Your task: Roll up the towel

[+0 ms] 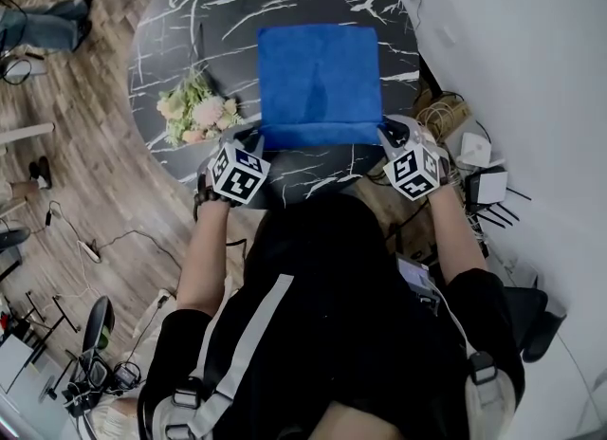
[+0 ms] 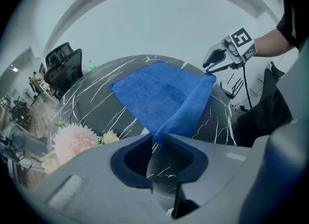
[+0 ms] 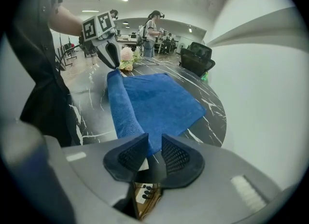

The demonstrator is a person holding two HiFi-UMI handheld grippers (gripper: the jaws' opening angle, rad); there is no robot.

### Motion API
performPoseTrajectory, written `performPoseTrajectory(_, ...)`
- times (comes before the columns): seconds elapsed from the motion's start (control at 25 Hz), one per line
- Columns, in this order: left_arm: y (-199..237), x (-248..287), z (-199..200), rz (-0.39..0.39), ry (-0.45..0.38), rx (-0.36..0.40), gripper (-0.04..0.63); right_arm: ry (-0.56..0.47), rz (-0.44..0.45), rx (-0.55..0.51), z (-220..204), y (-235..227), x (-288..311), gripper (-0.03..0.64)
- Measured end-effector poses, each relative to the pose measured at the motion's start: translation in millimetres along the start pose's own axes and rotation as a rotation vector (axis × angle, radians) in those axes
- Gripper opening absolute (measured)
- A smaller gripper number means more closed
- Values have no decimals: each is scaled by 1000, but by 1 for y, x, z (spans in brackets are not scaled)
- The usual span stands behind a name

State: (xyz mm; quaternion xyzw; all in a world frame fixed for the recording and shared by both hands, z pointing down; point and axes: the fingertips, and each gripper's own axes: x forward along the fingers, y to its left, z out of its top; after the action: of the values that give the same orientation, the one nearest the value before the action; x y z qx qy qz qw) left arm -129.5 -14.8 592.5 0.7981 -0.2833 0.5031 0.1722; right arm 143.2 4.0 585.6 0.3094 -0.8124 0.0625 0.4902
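A blue towel point(image 1: 321, 82) lies flat on the round black marble table point(image 1: 190, 30), its near edge turned over into a thick fold. My left gripper point(image 1: 254, 137) is at the fold's left end and my right gripper point(image 1: 387, 135) at its right end. In the left gripper view the fold's corner of the towel point(image 2: 159, 92) reaches into the left gripper point(image 2: 155, 143), whose jaws stand slightly apart around it. In the right gripper view the towel point(image 3: 154, 102) also runs between the parted jaws of the right gripper point(image 3: 154, 143), with a gap beside the cloth.
A bunch of pale pink flowers point(image 1: 197, 108) lies on the table left of the towel. Cables and white devices point(image 1: 474, 158) sit on the floor at the right. A black office chair point(image 3: 198, 56) stands beyond the table, and a person point(image 3: 153, 30) stands far off.
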Motion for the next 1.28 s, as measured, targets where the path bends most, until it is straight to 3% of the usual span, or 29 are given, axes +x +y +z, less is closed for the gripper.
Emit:
performPoseTrajectory(0.24,-20,-3,2,-17,-31,28,72,-66,-2,-38,16,16,-11,90)
performPoseTrajectory(0.4,-36,2,-1,-35,-33,53,72,-64,29,-40,11,36,-11,89)
performPoseTrajectory(0.64,-46,9,-3,0,-70,85,89,-45,54,-55,-3,55,-9,101)
performPoseTrajectory(1.0,-52,25,-15,-12,-21,95,156,-13,91,-15,-18,58,6,107)
performPoseTrajectory(1.28,-53,35,-16,-24,29,153,161,38,103,-109,-26,56,19,107)
